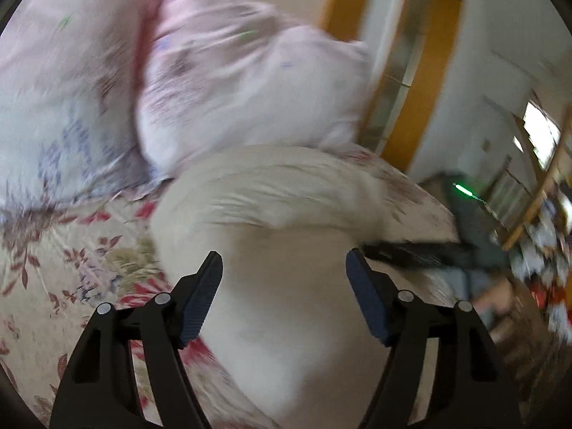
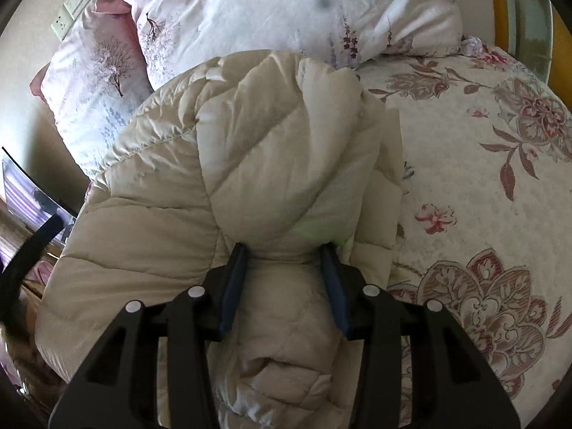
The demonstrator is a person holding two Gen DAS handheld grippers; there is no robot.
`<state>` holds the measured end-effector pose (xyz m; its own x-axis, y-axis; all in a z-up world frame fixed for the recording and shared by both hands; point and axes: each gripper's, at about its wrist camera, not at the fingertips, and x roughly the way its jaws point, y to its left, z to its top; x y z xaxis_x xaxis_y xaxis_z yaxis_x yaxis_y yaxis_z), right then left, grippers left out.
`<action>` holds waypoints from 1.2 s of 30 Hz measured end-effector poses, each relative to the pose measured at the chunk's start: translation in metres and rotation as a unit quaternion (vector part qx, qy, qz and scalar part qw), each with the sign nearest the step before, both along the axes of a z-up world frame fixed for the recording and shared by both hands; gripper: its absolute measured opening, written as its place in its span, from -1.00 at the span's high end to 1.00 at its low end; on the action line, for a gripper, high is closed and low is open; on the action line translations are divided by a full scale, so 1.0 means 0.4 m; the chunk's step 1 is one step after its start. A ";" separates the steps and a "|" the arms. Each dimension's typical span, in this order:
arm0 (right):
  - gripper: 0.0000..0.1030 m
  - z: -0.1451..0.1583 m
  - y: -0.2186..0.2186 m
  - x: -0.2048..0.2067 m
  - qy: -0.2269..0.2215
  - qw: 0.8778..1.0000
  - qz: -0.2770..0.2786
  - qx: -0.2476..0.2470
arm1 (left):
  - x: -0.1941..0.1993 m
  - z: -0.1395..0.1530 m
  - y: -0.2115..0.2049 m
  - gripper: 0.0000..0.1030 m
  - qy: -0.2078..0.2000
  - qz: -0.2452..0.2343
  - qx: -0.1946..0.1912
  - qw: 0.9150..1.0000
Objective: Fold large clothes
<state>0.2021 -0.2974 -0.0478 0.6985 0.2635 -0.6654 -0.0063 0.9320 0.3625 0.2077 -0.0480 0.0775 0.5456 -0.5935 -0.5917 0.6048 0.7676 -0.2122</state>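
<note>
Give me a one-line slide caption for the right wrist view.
Right gripper straddling a puffy fold of the beige quilted jacket on a floral bedspread, pillows behind.

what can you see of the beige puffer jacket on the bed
The beige puffer jacket is quilted with stitched seams, of smooth, slightly shiny padded fabric. It lies bunched and partly folded on the floral bedspread, its far end against the pink pillows. A puffy fold sits between the right gripper's blue pads. The left gripper hangs open above it.

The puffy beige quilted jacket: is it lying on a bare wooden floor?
No, the puffy beige quilted jacket lies on a floral bedspread, with pink-white pillows behind it.
</note>
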 end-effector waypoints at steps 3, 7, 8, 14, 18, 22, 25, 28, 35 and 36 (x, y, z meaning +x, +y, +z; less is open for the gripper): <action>0.16 -0.002 -0.001 0.001 -0.002 1.000 -0.001 0.003 | -0.053 -0.006 -0.042 -0.41 0.009 -0.048 0.011 0.999; 0.14 -0.006 -0.009 -0.004 -0.006 1.000 -0.004 0.008 | -0.042 -0.075 -0.066 -0.41 0.057 -0.063 0.031 0.996; 0.13 -0.005 -0.013 -0.007 -0.007 1.000 -0.005 0.009 | -0.033 -0.097 -0.068 -0.41 0.078 -0.066 0.027 0.994; 0.16 0.056 -0.034 -0.123 -0.072 0.997 -0.028 -0.003 | -0.005 -0.134 -0.073 -0.41 0.111 -0.071 0.017 0.991; 0.17 0.102 -0.001 -0.230 -0.133 0.991 0.008 -0.011 | -0.002 -0.133 -0.069 -0.41 0.113 -0.071 0.013 0.991; 0.17 0.072 0.059 -0.245 -0.107 0.992 0.032 -0.062 | -0.001 -0.137 -0.060 -0.41 0.113 -0.070 0.008 0.991; 0.19 0.005 0.069 -0.216 -0.062 0.995 0.024 -0.079 | -0.006 -0.141 -0.052 -0.42 0.112 -0.073 0.001 0.991; 0.19 -0.037 0.065 -0.216 -0.051 0.995 0.017 -0.079 | -0.013 -0.150 -0.047 -0.42 0.108 -0.077 -0.003 0.991; 0.15 -0.009 0.047 -0.203 -0.026 0.997 0.034 -0.065 | -0.030 -0.156 -0.051 -0.42 0.089 -0.081 0.008 0.993; 0.06 0.013 0.034 -0.197 -0.025 0.998 0.038 -0.049 | -0.028 -0.156 -0.052 -0.42 0.089 -0.081 0.009 0.993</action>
